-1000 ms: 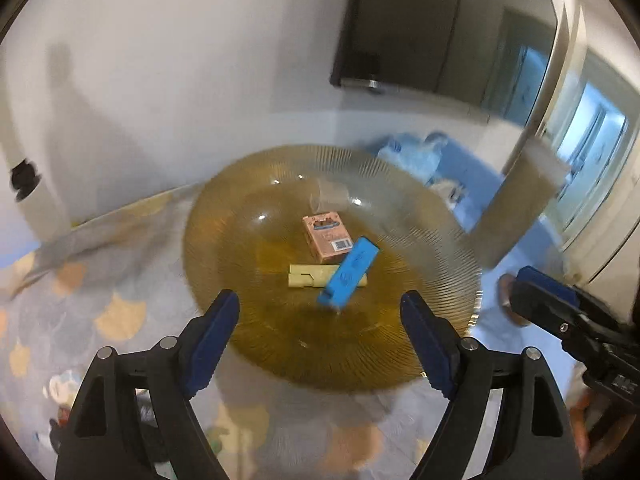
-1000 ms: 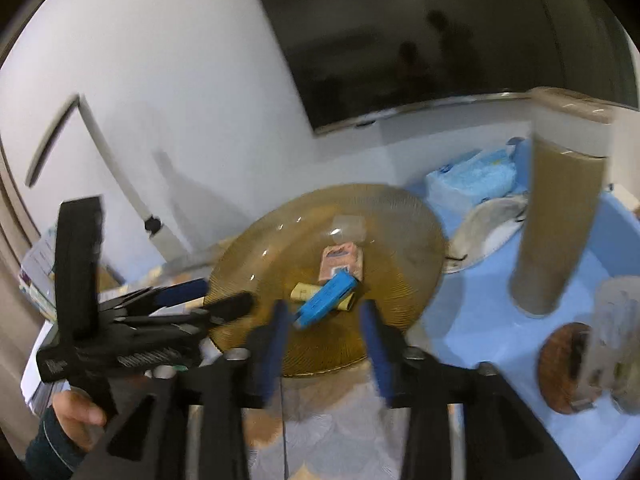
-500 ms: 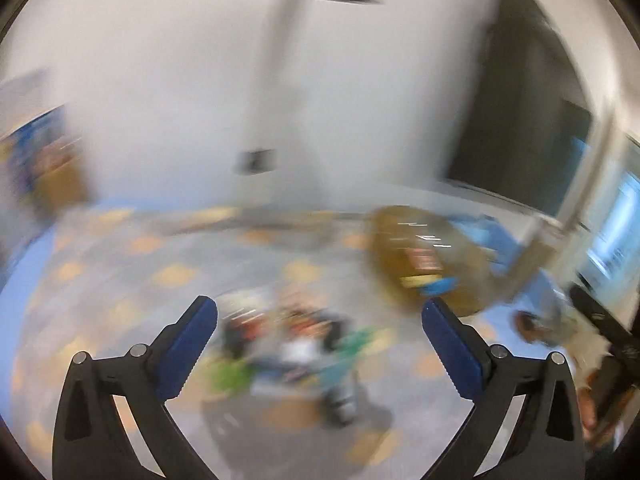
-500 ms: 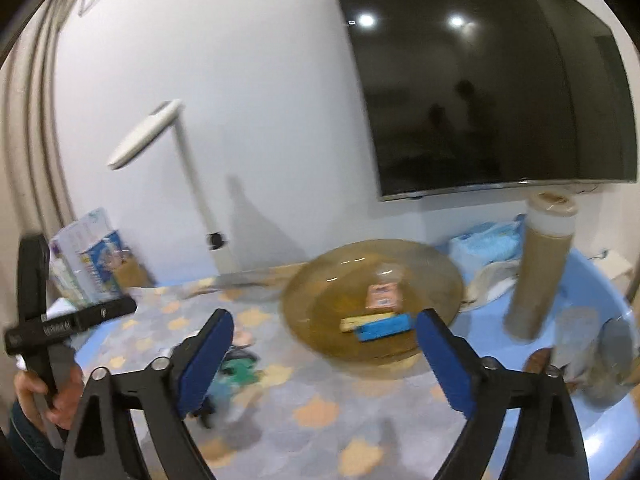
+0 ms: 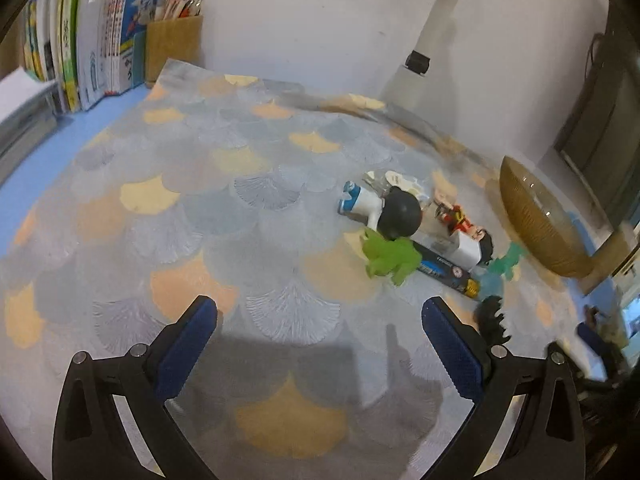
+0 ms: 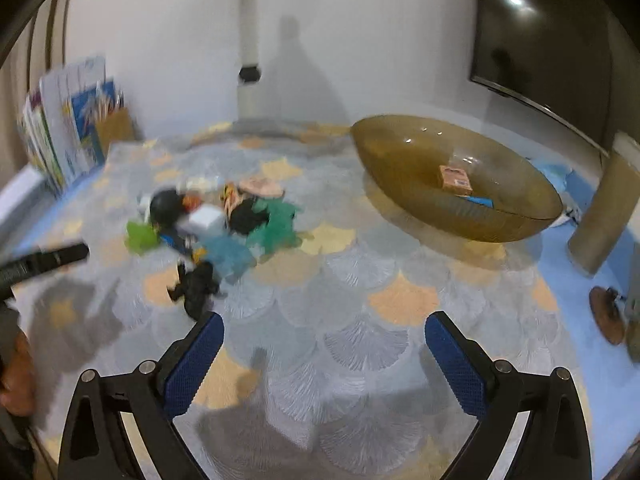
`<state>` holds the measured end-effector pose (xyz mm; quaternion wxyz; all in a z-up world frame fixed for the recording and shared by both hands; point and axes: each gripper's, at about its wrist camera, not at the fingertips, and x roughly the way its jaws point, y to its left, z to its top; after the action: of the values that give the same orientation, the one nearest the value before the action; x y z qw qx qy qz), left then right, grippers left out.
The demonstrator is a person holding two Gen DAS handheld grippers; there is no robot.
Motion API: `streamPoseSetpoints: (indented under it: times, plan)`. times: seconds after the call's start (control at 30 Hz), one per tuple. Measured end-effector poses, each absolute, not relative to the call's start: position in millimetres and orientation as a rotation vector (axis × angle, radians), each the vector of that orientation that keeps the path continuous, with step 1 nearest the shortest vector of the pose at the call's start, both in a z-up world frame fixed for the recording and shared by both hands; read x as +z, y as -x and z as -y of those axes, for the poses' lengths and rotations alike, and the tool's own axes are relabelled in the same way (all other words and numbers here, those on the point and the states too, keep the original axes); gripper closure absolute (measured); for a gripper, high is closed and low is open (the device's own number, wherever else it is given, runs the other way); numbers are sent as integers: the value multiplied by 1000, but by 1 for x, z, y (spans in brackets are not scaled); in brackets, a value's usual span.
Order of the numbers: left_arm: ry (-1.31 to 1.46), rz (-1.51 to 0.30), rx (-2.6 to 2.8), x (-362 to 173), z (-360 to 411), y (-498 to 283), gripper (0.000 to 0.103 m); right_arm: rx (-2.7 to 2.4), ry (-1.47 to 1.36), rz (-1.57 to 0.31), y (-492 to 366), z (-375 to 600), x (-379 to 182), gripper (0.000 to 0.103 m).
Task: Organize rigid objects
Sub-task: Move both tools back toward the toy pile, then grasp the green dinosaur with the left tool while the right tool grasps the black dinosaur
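Note:
A heap of small toys lies on the patterned mat (image 5: pixel 224 208): a green frog (image 5: pixel 390 256), a black-headed figure (image 5: pixel 400 212), a dark battery (image 5: pixel 446 270), a teal toy (image 5: pixel 506 260) and a black spiky toy (image 5: pixel 492 320). The heap (image 6: pixel 216 216) is blurred in the right wrist view. An amber glass bowl (image 6: pixel 400 148) holds an orange box (image 6: pixel 456 178) and a blue piece (image 6: pixel 480 201). My left gripper (image 5: pixel 320 344) is open and empty, short of the heap. My right gripper (image 6: pixel 324 356) is open and empty over the mat.
Books (image 5: pixel 92 32) and a pencil holder (image 5: pixel 174 46) stand at the back left. A white lamp post (image 5: pixel 424 40) rises behind the mat. A tan cylinder (image 6: pixel 604 208) and a brown coaster (image 6: pixel 606 314) sit right of the bowl (image 5: pixel 536 220).
Both grippers have pulled back from the bowl and swung left toward the toy heap. The right gripper's jaws have opened wider. Nothing was picked up.

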<state>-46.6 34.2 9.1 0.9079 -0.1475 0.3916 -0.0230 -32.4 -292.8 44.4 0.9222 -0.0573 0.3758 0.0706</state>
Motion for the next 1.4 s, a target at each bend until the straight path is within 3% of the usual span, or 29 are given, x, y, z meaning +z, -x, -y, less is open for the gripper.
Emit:
streamPoseSetpoints:
  times: [0.17, 0.43, 0.5, 0.63, 0.83, 0.93, 1.0, 1.17, 1.2, 1.27, 1.4]
  plan:
    - [400, -842, -122, 3, -45, 43, 1, 118, 215, -758, 37, 278, 41, 2]
    - [384, -818, -173, 10, -45, 51, 1, 189, 99, -792, 34, 292, 46, 2]
    - [311, -843, -199, 13, -39, 45, 1, 257, 55, -818, 34, 289, 49, 4]
    - [307, -886, -369, 25, -36, 24, 1, 367, -4, -913, 23, 270, 47, 19]
    - [113, -940, -372, 34, -12, -14, 2, 410, 59, -965, 8, 229, 34, 21]
    - [-34, -941, -347, 23, 13, -21, 12, 415, 77, -985, -2, 220, 23, 31]
    - [-48, -972, -358, 13, 20, -27, 29, 409, 89, -976, -8, 217, 22, 31]
    - [-23, -971, -374, 11, 20, -31, 56, 385, 149, -963, -15, 205, 20, 38]
    - [-19, -970, -369, 11, 19, -30, 56, 374, 166, -957, -14, 202, 19, 40]
    - [-11, -958, -354, 10, 20, -27, 57, 376, 166, -940, -11, 201, 20, 62]
    - [17, -952, -332, 12, 23, -13, 57, 384, 152, -928, -10, 203, 22, 66]
